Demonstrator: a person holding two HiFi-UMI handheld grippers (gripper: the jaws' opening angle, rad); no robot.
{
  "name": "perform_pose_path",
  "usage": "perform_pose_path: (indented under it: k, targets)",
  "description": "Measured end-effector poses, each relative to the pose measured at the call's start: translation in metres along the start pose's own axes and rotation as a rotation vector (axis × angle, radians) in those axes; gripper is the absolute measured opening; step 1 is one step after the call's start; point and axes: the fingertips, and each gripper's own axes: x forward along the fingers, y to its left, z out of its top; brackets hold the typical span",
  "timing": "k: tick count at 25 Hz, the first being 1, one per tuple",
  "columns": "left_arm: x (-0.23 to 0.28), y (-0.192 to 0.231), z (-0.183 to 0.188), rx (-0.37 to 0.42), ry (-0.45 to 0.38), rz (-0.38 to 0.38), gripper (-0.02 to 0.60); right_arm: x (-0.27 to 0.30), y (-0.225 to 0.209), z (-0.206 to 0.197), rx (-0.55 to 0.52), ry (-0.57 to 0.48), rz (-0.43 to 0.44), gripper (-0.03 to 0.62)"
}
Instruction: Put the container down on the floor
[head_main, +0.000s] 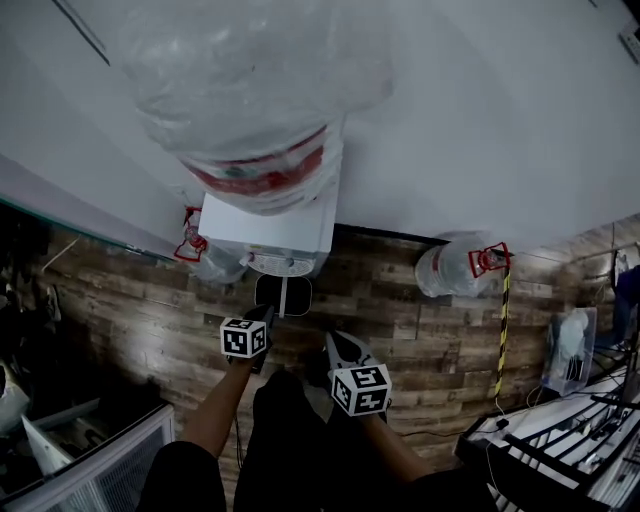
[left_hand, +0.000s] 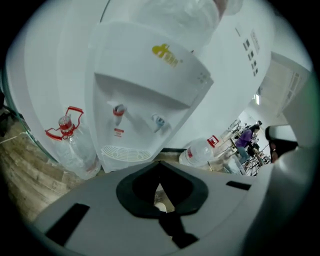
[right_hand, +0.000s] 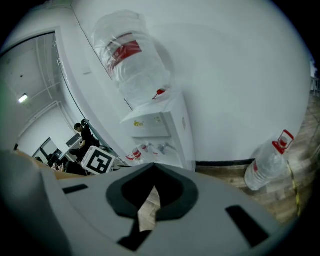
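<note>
While the left gripper (head_main: 264, 318) and right gripper (head_main: 335, 345) are held with jaws pressed together on nothing, the container (head_main: 213, 262) is seen upright on the floor (head_main: 400, 330), ahead and leftward, nearer the left gripper, just beside the dispenser (head_main: 268, 225), apparently already set down.

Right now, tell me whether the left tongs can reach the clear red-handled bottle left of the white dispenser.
Probably yes: nothing stands between the left tongs and the clear red-handled plastic bottle beside the white water dispenser; the shut tongs must open first.
</note>
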Motion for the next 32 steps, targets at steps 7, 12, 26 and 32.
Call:
perform_pose_path:
  k: [7, 12, 26, 32]
  targets:
    - [-0.074, -0.043, 0.029, 0.038, -0.118, 0.064, 0.014, -0.031, 0.030, 0.029, -0.054, -0.028, -0.018, 0.009]
    - [-0.115, -0.063, 0.039, 0.036, -0.204, 0.080, 0.014, -0.041, 0.049, 0.039, -0.081, -0.059, -0.019, 0.009]
    - [-0.214, -0.093, 0.021, 0.228, -0.361, 0.069, 0.014, -0.087, 0.124, 0.011, -0.132, -0.153, -0.053, 0.009]
    - [-0.251, -0.096, 0.010, 0.223, -0.415, 0.058, 0.014, -0.103, 0.155, -0.001, -0.150, -0.207, -0.070, 0.009]
